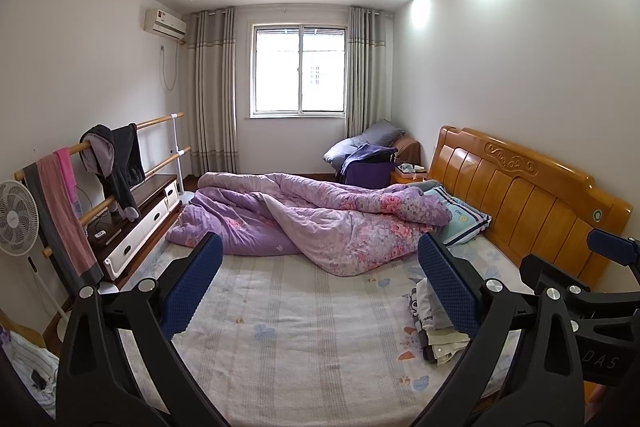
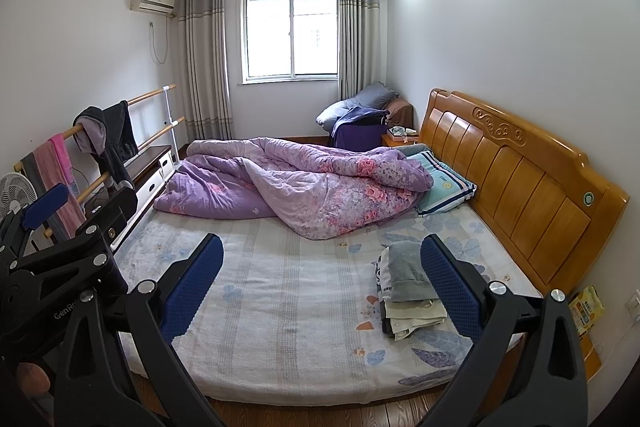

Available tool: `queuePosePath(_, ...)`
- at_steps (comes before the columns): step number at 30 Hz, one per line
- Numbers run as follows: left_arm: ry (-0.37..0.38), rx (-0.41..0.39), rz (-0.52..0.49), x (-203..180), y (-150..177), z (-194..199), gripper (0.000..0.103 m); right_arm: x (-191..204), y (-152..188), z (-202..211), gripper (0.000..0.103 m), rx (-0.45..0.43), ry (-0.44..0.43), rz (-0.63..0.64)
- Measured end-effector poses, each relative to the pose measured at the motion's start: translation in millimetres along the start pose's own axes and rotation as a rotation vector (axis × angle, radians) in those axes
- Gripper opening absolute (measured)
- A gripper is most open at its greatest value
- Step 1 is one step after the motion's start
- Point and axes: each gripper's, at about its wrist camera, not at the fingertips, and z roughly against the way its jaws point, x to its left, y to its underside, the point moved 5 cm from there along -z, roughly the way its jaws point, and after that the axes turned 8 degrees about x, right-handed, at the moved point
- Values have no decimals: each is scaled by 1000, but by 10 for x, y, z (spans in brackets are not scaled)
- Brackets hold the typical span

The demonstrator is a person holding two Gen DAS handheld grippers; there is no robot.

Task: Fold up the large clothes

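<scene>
A stack of folded clothes [image 2: 406, 293] lies on the bed's right side near the headboard; it also shows in the left wrist view [image 1: 434, 327]. My left gripper [image 1: 320, 283] is open and empty, held above the pale patterned sheet [image 1: 288, 327]. My right gripper [image 2: 322, 281] is open and empty above the sheet [image 2: 288, 307], its right finger next to the stack. Dark and pink garments [image 1: 116, 163] hang on a wooden rail at the left. Each gripper shows at the edge of the other's view.
A rumpled purple floral quilt [image 2: 312, 187] covers the bed's far half, with a striped pillow [image 2: 448, 187] by the wooden headboard [image 2: 520, 179]. A fan [image 1: 16, 219] and low cabinet [image 1: 140, 227] stand left. More bedding is piled in the far corner [image 2: 360, 107].
</scene>
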Motion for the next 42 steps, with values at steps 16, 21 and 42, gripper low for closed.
queuePosePath(16,-3,12,-2,98,111,27,98,3,11,-89,95,13,-12,0)
queuePosePath(21,-4,14,-3,155,140,49,98,23,22,-140,95,17,-20,1)
queuePosePath(42,0,27,-10,344,127,49,98,5,-28,-243,95,36,-33,-2)
